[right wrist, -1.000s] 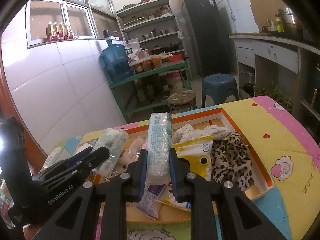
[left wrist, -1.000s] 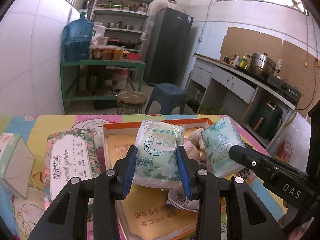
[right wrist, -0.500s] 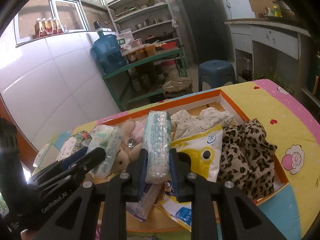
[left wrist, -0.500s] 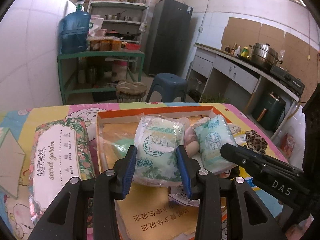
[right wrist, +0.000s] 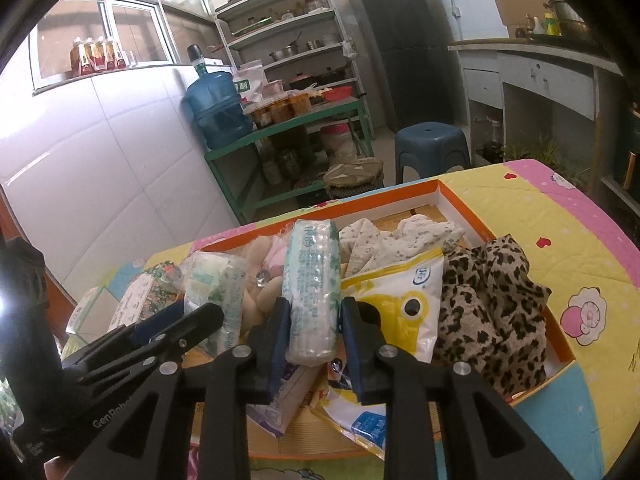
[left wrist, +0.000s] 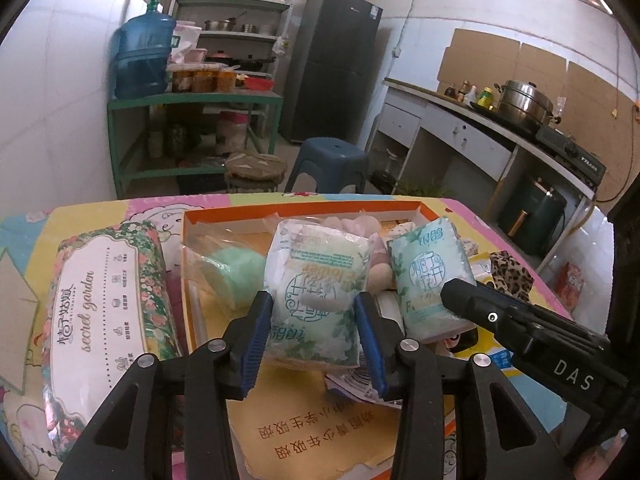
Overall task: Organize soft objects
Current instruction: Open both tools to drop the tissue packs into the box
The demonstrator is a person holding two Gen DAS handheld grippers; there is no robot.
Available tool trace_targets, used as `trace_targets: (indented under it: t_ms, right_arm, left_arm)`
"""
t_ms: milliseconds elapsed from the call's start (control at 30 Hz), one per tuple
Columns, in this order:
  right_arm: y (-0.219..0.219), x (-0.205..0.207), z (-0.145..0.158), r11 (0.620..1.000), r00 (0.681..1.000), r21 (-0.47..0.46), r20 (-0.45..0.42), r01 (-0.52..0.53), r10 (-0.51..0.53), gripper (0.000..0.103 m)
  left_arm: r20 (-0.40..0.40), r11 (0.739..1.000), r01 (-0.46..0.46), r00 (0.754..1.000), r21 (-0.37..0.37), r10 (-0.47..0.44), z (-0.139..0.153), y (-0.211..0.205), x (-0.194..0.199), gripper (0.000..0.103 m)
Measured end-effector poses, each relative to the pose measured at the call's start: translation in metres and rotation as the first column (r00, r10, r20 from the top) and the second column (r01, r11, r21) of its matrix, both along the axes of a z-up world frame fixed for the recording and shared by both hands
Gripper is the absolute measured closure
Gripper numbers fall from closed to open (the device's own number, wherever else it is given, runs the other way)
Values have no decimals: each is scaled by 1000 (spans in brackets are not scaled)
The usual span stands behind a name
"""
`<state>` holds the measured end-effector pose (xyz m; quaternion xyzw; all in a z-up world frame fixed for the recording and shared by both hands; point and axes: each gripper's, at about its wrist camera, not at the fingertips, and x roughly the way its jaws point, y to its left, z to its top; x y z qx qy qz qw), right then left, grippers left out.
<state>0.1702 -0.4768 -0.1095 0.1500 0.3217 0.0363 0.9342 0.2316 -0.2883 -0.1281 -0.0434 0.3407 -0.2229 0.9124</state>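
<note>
Progress: you are mid-sort, judging by the load in the orange-rimmed box (right wrist: pixel 452 200), which already holds a leopard-print cloth (right wrist: pixel 492 300), a pale printed cloth (right wrist: pixel 400 236), a yellow-and-white pouch (right wrist: pixel 404 300) and a plush toy (right wrist: pixel 260 280).
Left gripper (left wrist: pixel 316 328): your blue pads are closed onto a green-and-white tissue pack (left wrist: pixel 316 296), held over the box's left half.
Right gripper (right wrist: pixel 314 328): your pads pinch a second tissue pack (right wrist: pixel 314 280) by its thin edges, upright above the box's middle.
Remaining: both packs are not yet set down, and a floral tissue pack (left wrist: pixel 104 312) lies outside the box, just beside its left wall.
Surface: a table under a bright cartoon-print cloth (right wrist: pixel 560 248).
Room: a kitchen, with a green shelf (left wrist: pixel 192 100) carrying a water jug (left wrist: pixel 142 60), a dark fridge (left wrist: pixel 332 64) and a blue stool (left wrist: pixel 328 164).
</note>
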Motion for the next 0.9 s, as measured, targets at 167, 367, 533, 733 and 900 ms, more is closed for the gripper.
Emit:
trace_targets:
  t_ms: [167, 367, 533, 733, 900]
  right_arm:
    - [-2, -5, 2, 1000, 1000, 0, 6, 14, -14, 63]
    - [-9, -10, 5, 1000, 1000, 4, 19, 21, -21, 52]
    - [-11, -13, 7, 1000, 999, 8, 27, 23, -23, 52]
    - [-14, -17, 12, 999, 999, 16, 40, 32, -33, 52]
    - [-14, -23, 21, 999, 998, 19, 58, 34, -35, 52]
  left_arm:
    - [8, 1000, 9, 1000, 8, -9, 3, -3, -2, 40]
    - [24, 1000, -2, 1000, -17, 2, 6, 0, -6, 32]
    - [30, 1000, 0, 1000, -23, 1, 10, 1, -9, 31]
    - [51, 1000, 2, 999, -31, 0, 18, 4, -14, 30]
    - [82, 999, 2, 997, -32, 1, 28, 6, -22, 30]
